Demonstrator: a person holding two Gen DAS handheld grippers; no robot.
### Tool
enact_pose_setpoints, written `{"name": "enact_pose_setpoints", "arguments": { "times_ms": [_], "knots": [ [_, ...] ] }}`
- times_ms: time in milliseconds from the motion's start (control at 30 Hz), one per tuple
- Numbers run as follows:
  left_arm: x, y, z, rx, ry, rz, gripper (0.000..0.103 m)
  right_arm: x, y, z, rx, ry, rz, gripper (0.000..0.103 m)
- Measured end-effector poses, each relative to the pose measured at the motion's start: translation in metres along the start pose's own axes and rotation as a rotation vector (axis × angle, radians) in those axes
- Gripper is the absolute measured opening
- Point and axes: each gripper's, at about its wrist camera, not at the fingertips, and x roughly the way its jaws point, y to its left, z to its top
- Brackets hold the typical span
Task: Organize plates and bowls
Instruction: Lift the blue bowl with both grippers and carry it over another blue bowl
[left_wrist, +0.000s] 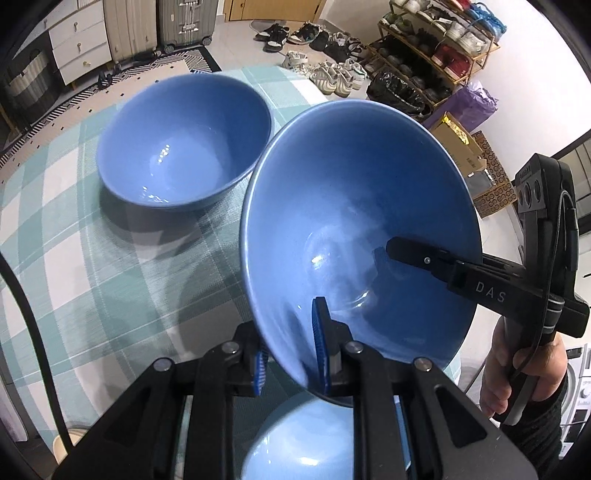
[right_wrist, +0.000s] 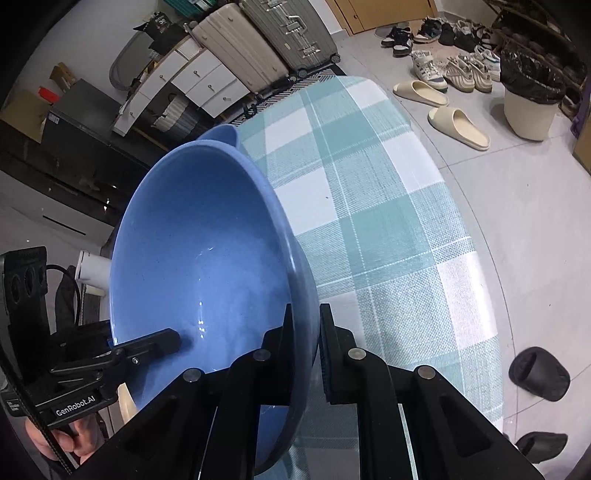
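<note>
Blue, glossy, on the tilted bowl (left_wrist: 354, 206), same blue inside and out; matching blue on the second bowl (left_wrist: 184, 144) farther left, and a paler blue on the rounded piece (left_wrist: 306, 443) at the near edge. Teal-and-white check, woven in look, across the tablecloth (right_wrist: 369, 221). Black on both gripper frames, with bright blue ribbed pads (left_wrist: 319, 343) on the left one and black pads on the right. Cream on the slippers (right_wrist: 458, 127) far right, black on another slipper (right_wrist: 539, 374) nearer. Black-and-white stripes on the rug (left_wrist: 147, 70), grey and beige on the suitcases (right_wrist: 266, 40).
</note>
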Motion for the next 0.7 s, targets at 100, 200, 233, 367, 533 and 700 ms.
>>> {"name": "enact_pose_setpoints", "arguments": {
  "times_ms": [100, 200, 233, 367, 533, 700],
  "knots": [
    [-0.010, -0.001, -0.006, 0.004, -0.012, -0.002, 0.019, -0.012, 0.010, -0.005, -0.009, -0.014, 0.001, 0.010],
    [-0.020, -0.001, -0.017, 0.010, -0.023, -0.006, 0.019, -0.026, 0.019, -0.013, -0.019, -0.030, 0.002, 0.010],
    [-0.023, 0.000, -0.020, 0.011, -0.026, -0.007, 0.019, -0.031, 0.022, -0.016, -0.022, -0.036, 0.002, 0.010],
    [-0.035, 0.001, -0.040, 0.018, -0.039, -0.007, 0.019, -0.049, 0.036, -0.032, -0.036, -0.051, 0.004, 0.010],
    [-0.043, 0.005, -0.063, 0.008, -0.036, -0.012, 0.019, -0.059, 0.048, -0.052, -0.043, -0.050, 0.005, 0.010],
    [-0.058, 0.005, -0.091, -0.005, -0.055, -0.031, 0.019, -0.066, 0.061, -0.072, -0.070, -0.033, -0.002, 0.010]
  ]
}}
